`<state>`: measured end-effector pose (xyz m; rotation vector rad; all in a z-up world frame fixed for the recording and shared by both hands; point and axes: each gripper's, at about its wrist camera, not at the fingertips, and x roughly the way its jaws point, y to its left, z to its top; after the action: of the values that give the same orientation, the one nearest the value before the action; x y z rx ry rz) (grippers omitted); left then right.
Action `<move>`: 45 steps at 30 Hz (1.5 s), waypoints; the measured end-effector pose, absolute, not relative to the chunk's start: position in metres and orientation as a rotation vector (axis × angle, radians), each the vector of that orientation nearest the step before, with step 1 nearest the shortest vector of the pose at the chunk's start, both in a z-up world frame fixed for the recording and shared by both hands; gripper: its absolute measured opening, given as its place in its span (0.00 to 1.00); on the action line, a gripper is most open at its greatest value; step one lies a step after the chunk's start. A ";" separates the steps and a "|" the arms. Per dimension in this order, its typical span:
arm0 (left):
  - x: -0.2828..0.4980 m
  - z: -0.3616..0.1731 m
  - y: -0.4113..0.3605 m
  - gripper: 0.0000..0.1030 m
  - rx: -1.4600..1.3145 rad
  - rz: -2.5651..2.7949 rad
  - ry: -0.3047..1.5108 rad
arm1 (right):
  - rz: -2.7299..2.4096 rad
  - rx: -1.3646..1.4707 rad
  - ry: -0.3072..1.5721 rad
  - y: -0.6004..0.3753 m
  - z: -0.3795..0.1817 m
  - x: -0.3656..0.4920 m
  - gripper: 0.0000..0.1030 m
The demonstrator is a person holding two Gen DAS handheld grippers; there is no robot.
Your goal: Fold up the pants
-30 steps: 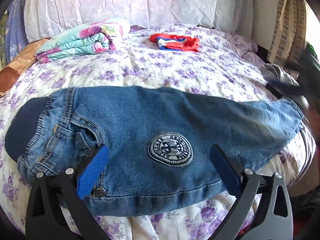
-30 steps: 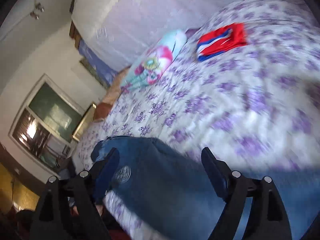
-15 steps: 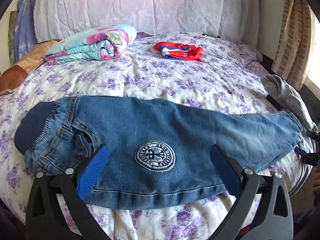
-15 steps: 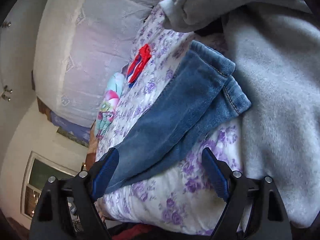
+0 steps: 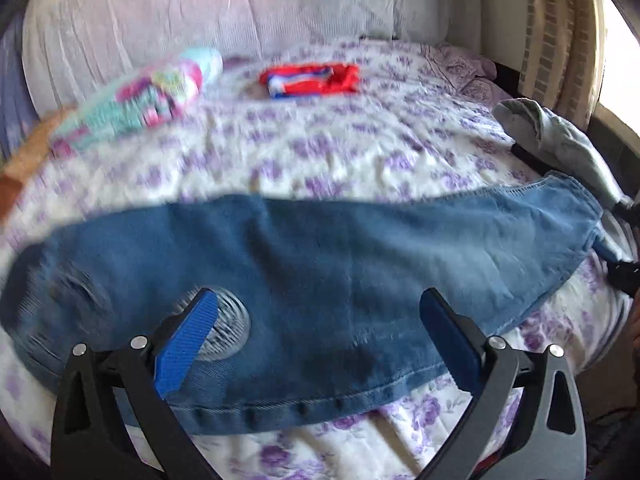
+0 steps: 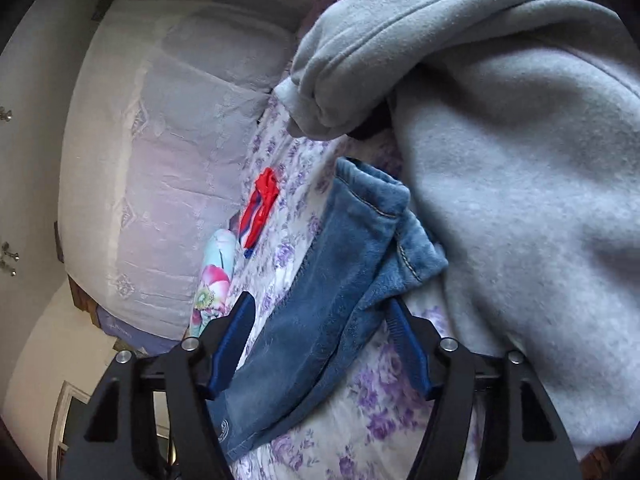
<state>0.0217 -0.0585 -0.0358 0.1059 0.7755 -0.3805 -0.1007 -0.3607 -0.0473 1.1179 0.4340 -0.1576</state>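
Observation:
Blue jeans (image 5: 320,264) lie flat across the purple-flowered bedsheet (image 5: 320,152), waist at the left and leg hems at the right. My left gripper (image 5: 316,300) hovers open above the thigh part, and its left finger hides part of the round patch (image 5: 232,320). In the right wrist view the leg hems (image 6: 380,220) lie between the fingers of my right gripper (image 6: 320,304). Its jaws are closing, but the pads do not press the denim.
A grey sweatshirt (image 6: 520,160) is heaped at the bed's right edge, touching the hems. A folded red garment (image 5: 312,78) and a folded colourful blanket (image 5: 160,96) lie near the white pillows (image 5: 200,12). A curtain (image 5: 560,40) hangs at the right.
My left gripper slid right along the jeans, so the patch now sits behind its left finger. My right gripper swung down to the leg hems and its jaws narrowed around them.

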 end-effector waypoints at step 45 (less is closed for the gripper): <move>0.005 -0.041 0.178 0.96 -0.467 -0.085 0.764 | 0.210 -0.641 0.666 -0.024 -0.037 0.027 0.50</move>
<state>0.0051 0.1781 -0.0410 -0.4668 0.7637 -0.0851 0.0266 -0.0239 -0.0370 -0.6415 0.6655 0.2096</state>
